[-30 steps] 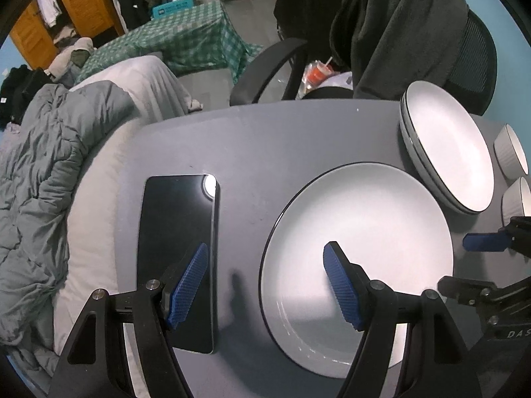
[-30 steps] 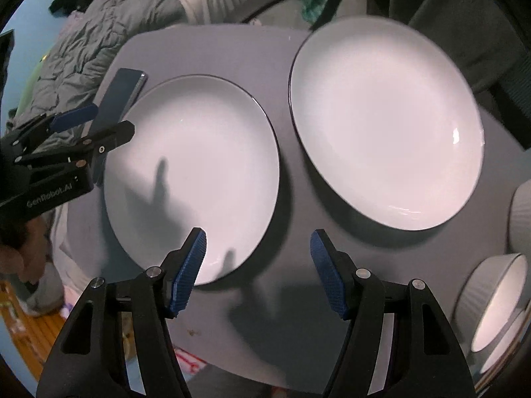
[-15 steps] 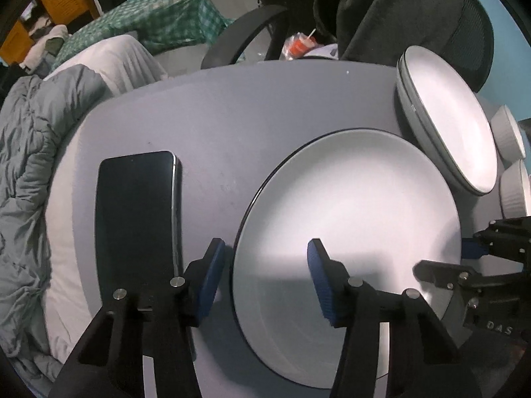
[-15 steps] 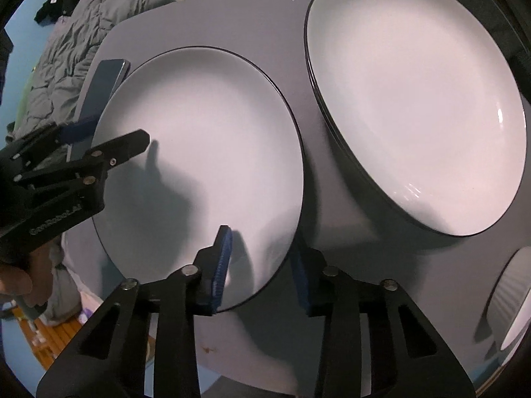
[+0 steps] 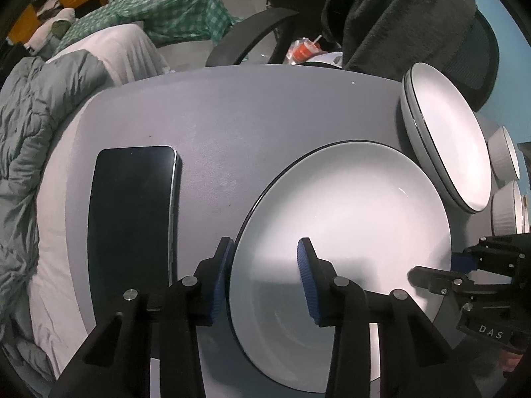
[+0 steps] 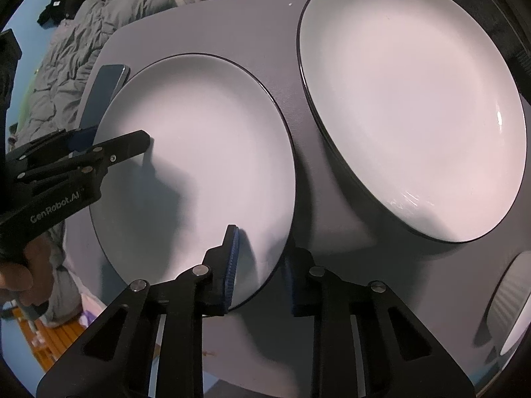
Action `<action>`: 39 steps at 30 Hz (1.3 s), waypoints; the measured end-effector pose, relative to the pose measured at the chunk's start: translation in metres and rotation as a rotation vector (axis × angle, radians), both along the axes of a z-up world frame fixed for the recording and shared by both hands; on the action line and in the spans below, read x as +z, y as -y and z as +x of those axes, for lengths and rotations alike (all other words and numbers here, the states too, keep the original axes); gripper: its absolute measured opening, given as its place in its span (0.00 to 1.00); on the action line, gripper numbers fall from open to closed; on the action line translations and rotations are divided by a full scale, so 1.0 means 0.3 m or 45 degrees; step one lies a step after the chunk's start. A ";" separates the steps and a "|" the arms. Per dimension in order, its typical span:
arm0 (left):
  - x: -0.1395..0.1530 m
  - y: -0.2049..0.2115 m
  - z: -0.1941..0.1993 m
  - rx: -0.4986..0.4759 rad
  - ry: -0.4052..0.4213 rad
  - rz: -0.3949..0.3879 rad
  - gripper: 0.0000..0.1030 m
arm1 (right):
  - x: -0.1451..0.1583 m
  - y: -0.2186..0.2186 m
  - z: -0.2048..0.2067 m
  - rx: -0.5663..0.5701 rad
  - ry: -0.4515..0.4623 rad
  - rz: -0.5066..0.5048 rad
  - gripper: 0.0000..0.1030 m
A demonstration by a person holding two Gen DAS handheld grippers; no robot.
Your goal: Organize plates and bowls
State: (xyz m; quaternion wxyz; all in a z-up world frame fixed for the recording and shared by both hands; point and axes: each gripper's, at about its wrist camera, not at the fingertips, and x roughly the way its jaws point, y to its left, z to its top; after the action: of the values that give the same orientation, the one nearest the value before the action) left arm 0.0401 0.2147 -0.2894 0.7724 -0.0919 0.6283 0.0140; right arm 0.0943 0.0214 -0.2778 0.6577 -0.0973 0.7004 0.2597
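A white plate with a dark rim lies on the grey table. My left gripper straddles its left rim, one blue pad outside and one over the plate, jaws partly closed around the edge. My right gripper straddles the plate's opposite rim the same way. It also shows in the left wrist view, and the left gripper shows in the right wrist view. A stack of like plates stands just beyond. White ribbed bowls sit at the right.
A black phone lies flat on the table left of the plate. A dark office chair with a draped garment stands behind the table. A bed with a grey duvet borders the table's left side.
Both grippers have moved in onto the near plate and narrowed their jaws around its opposite rims. The plate looks slightly shifted or tilted from before.
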 end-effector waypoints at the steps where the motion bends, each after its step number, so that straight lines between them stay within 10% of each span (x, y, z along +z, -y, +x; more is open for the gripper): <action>1: -0.001 0.004 -0.005 0.008 -0.007 -0.004 0.38 | 0.001 0.000 0.000 0.002 0.000 0.003 0.20; 39: 0.004 0.462 -0.254 0.052 -0.061 -0.114 0.37 | 0.014 0.334 -0.036 -0.056 0.047 -0.080 0.20</action>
State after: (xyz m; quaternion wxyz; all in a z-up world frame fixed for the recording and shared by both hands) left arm -0.0361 0.0761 -0.2883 0.7517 -0.1387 0.6447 0.0038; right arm 0.0834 -0.0787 -0.2735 0.6725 -0.1074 0.6980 0.2212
